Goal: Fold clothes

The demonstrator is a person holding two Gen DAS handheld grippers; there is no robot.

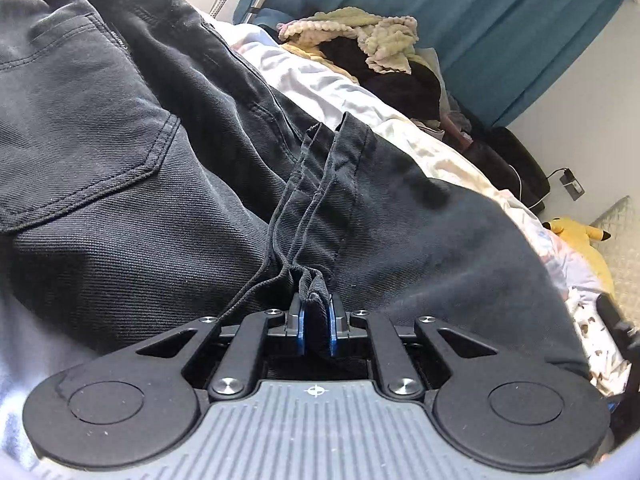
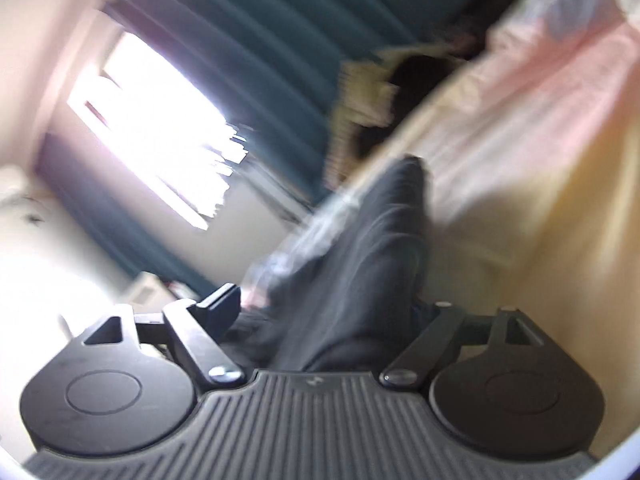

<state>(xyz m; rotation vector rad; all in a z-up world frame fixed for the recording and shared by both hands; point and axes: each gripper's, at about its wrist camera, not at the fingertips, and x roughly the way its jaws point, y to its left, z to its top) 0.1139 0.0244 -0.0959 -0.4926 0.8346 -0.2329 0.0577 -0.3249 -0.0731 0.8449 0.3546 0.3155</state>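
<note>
Two grippers differ: your left gripper (image 1: 316,320) is clamped on the hem of the dark grey denim trousers (image 1: 120,160) spread over the bed (image 1: 320,88), your right gripper (image 2: 332,312) gapes wide with trouser cloth lying loose between its jaws, so next close it there and carry the fold.

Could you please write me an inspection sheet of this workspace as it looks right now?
Surface: bed with a pale, rumpled sheet.
Job's things: dark jeans spread on the bed, back pocket up.
Clutter: heap of clothes beyond the jeans; yellow plush toy at the right edge.
Grippers: left gripper shut on a bunched seam of the jeans; right gripper open, dark cloth between its jaws, view blurred.
Cables: white cable and a dark one near a wall socket.
Surroundings: teal curtain, white wall, bright window.
</note>
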